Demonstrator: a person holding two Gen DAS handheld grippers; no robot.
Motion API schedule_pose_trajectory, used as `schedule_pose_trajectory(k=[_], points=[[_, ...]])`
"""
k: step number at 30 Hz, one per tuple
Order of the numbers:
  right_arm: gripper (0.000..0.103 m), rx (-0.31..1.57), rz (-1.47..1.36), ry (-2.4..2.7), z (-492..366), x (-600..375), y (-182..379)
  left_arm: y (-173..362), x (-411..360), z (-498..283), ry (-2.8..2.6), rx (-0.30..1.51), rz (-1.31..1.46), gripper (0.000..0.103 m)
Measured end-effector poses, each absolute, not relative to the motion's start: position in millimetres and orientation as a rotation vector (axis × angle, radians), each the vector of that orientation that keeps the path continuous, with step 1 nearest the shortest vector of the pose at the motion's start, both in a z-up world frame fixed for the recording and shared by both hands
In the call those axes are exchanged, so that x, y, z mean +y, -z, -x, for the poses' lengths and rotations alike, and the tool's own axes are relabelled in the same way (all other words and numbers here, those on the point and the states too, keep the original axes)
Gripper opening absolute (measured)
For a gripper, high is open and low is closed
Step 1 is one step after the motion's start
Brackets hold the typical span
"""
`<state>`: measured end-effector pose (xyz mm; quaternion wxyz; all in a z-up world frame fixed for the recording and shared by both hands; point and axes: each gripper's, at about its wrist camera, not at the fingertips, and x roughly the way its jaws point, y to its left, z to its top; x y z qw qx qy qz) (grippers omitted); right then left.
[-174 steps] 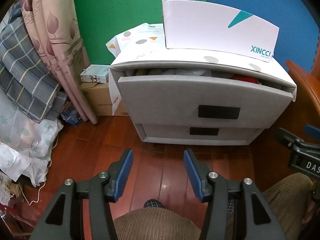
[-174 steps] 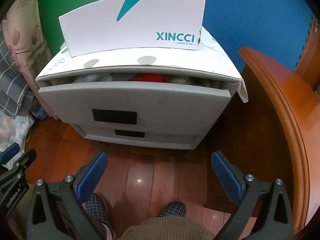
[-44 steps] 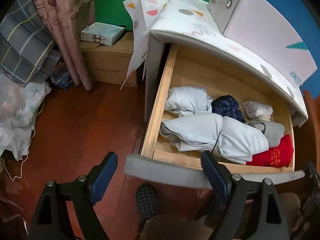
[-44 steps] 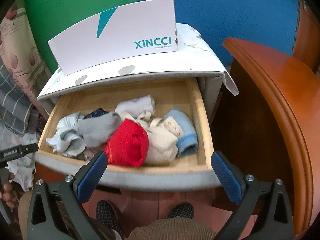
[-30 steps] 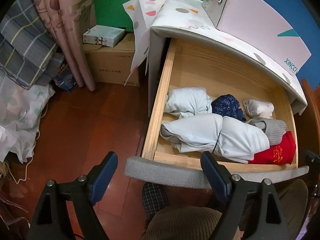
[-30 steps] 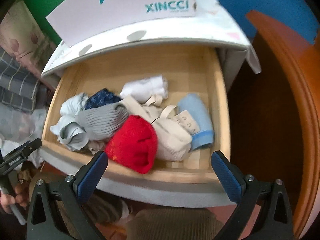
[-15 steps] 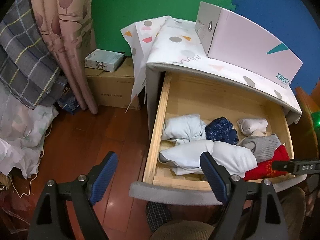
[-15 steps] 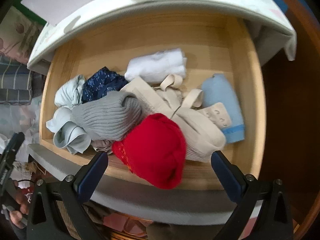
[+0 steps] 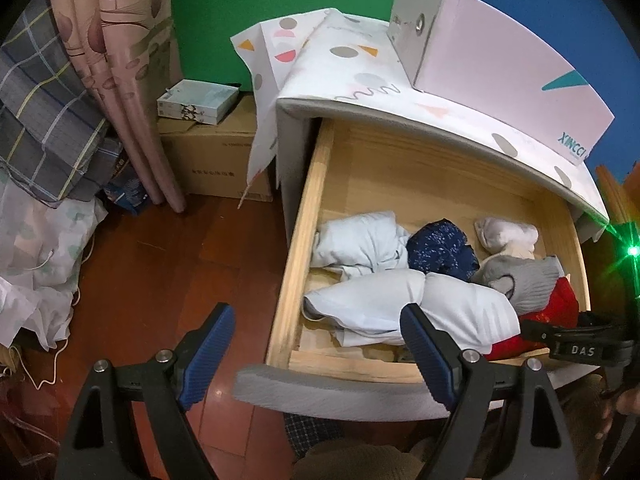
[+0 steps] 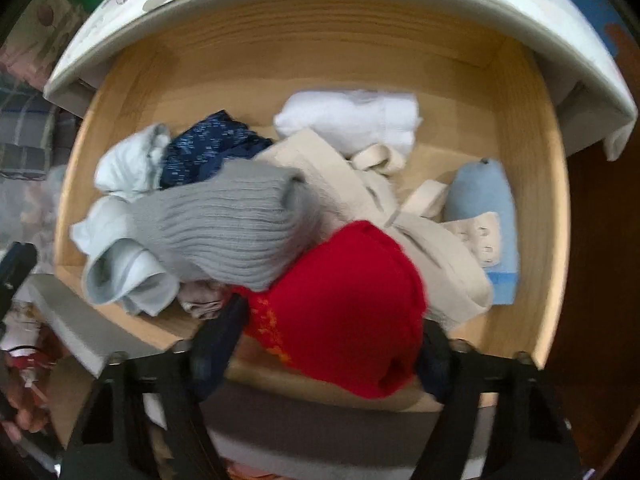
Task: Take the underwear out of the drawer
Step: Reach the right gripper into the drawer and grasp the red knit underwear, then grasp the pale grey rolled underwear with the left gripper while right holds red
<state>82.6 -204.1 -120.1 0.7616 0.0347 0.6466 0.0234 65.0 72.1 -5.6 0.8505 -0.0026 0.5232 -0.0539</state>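
I am looking almost straight down through my right gripper (image 10: 328, 344) into the open drawer (image 10: 532, 184), and its jaws have just been closing in around the red underwear (image 10: 340, 300), which is sitting at the front of the drawer, close against the front board. The two blue pads are flanking the red bundle on either side and seem to be pressing into it, though the picture is blurred there and I am only fairly sure of firm contact. The red piece is lying on top of the pile, touching a grey ribbed roll (image 10: 224, 224) to its left and a beige bra (image 10: 400, 208) behind and to its right, with a light blue roll (image 10: 484, 200) further right. From the other camera, my left gripper (image 9: 316, 344) is angling steeply downward outside the drawer's front left corner, its jaws standing wide with nothing between them; one pad is hanging over the wooden floor (image 9: 168, 264) and the other over the drawer's padded grey front (image 9: 340, 394). In that view the right tool's black body is reaching in from the right edge over the red bundle, beside a pale folded garment (image 9: 404, 304).
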Motion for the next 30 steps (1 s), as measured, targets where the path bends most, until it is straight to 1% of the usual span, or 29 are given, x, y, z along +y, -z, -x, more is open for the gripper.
schedule_pose_trajectory(k=[1, 4, 7, 12, 20, 28, 30], points=[[0.057, 1.402, -0.061, -0.048, -83, -203, 120, 6, 70, -65, 0.116, 1.104, 0.004, 0.087], [0.047, 1.378, -0.039, -0.037, -80, -202, 118, 6, 66, -65, 0.119, 1.109, -0.005, 0.088], [0.043, 1.355, -0.046, -0.034, -76, -203, 116, 5, 63, -64, 0.121, 1.112, -0.013, 0.087], [0.04, 1.319, -0.053, -0.024, -62, -216, 105, 2, 63, -66, 0.132, 1.128, 0.002, 0.087], [0.04, 1.279, -0.074, 0.007, -46, -247, 80, 0, 58, -72, 0.173, 1.177, 0.031, 0.087], [0.04, 1.265, -0.09, 0.037, -41, -268, 78, -11, 61, -86, 0.189, 1.216, 0.089, 0.087], [0.04, 1.259, -0.076, 0.046, -41, -271, 76, -11, 61, -91, 0.188, 1.25, 0.097, 0.088]])
